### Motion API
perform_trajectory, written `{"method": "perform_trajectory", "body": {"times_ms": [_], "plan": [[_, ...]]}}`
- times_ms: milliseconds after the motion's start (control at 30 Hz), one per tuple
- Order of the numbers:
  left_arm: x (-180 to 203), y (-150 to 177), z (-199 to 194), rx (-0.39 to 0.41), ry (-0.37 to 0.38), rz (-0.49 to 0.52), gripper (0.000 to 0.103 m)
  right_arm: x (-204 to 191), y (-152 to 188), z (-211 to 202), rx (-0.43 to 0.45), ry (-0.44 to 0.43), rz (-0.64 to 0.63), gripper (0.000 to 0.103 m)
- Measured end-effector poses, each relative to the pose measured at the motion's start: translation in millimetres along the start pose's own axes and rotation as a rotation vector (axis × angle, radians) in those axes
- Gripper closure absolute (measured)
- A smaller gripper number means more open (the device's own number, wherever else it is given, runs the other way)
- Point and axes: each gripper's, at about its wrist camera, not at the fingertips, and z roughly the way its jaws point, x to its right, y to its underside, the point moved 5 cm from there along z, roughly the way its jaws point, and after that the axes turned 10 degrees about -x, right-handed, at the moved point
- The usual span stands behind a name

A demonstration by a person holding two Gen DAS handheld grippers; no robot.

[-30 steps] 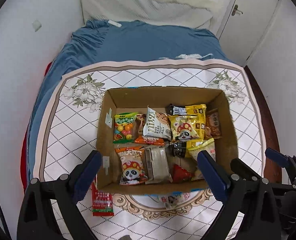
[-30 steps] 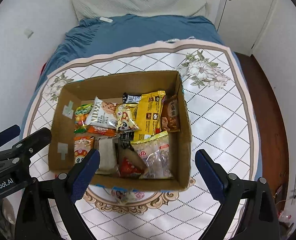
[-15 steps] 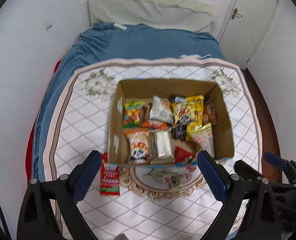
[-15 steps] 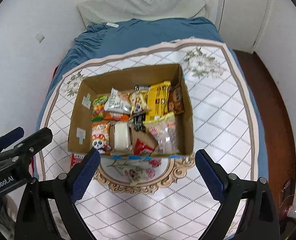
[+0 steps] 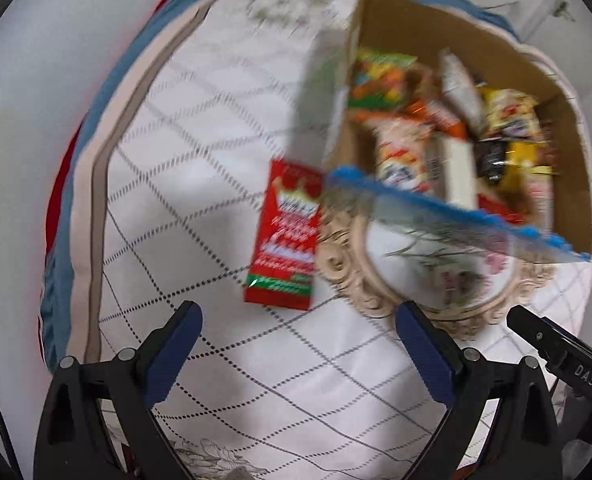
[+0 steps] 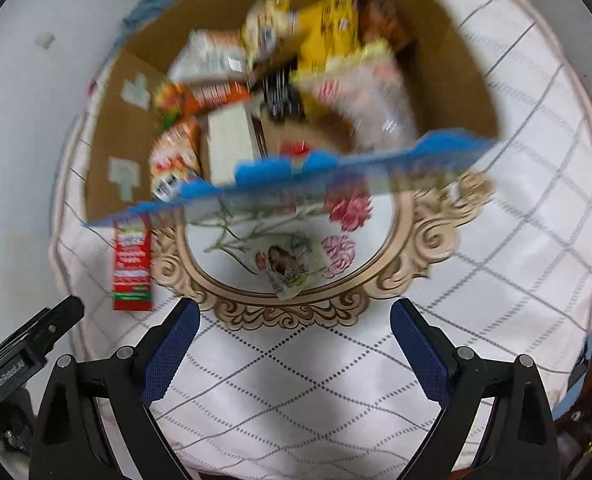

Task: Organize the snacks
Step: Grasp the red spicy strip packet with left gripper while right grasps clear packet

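Cardboard box (image 5: pixel 411 36) full of snack packets (image 6: pixel 331 36) sits on quilted cloth (image 5: pixel 200 216), near wall edged blue. Red packet (image 5: pixel 286 236) lies flat on cloth just outside box's left corner. Small pale packet (image 6: pixel 292 266) lies before box. Left gripper (image 5: pixel 297 350) and right gripper (image 6: pixel 292 346): jaws wide apart, holding nothing. Both views blurred.

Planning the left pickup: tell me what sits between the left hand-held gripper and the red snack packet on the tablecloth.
Nothing visible. The left hand-held gripper is open, and only bare tablecloth lies between it and the red snack packet, which lies flat beside the cardboard box.
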Motion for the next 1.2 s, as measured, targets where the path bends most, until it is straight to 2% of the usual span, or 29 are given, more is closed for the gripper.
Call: {"method": "perform_trajectory", "body": {"times_ms": [133, 267, 467, 567, 600, 667, 733, 767, 833, 867, 900, 1067, 1200], "plan": [[-12.5, -11.7, 27.9, -0.045, -0.017, -0.020, 0.004, -2.9, -8.9, 40.9, -0.051, 0.021, 0.010, 0.005], [-13.5, -29.6, 54.5, -0.080, -0.058, 0.003, 0.004, -3.4, -23.4, 71.5, -0.075, 0.043, 0.027, 0.005], [1.3, -48.5, 80.3, -0.110, -0.108, 0.072, 0.004, -7.3, -34.7, 86.8, -0.084, 0.056, 0.025, 0.005], [11.3, -51.9, 85.3, -0.097, -0.133, 0.121, 0.004, -11.3, -39.4, 91.4, -0.068, 0.081, 0.014, 0.005], [14.5, -51.7, 85.8, -0.090, -0.144, 0.136, 0.006, -14.2, -40.9, 92.8, -0.066, 0.080, 0.006, 0.005], [18.6, -49.6, 85.9, -0.080, -0.163, 0.158, 0.016, -18.6, -42.1, 94.7, -0.068, 0.079, -0.005, 0.005], [21.0, -45.6, 86.4, -0.077, -0.186, 0.173, 0.035, -22.6, -42.1, 97.4, -0.071, 0.088, -0.016, 0.009], [21.8, -43.4, 87.6, -0.077, -0.192, 0.178, 0.038, -24.3, -41.7, 99.0, -0.072, 0.091, -0.019, 0.012], [21.6, -37.3, 88.1, -0.073, -0.198, 0.184, 0.047, -25.7, -41.5, 100.6, -0.074, 0.092, -0.017, 0.028], [21.2, -33.8, 87.9, -0.071, -0.202, 0.186, 0.050, -25.6, -40.8, 101.6, -0.076, 0.103, -0.018, 0.032], [20.7, -29.0, 87.5, -0.069, -0.199, 0.187, 0.051, -25.8, -40.6, 101.9, -0.075, 0.106, -0.020, 0.038], [14.4, 5.4, 84.7, -0.072, -0.191, 0.180, 0.051, -27.0, -28.2, 104.1, -0.085, 0.088, -0.018, 0.038], [9.0, 41.5, 81.9, -0.092, -0.161, 0.163, 0.051, -25.4, -5.4, 106.8, -0.115, 0.073, -0.021, 0.039]]}}
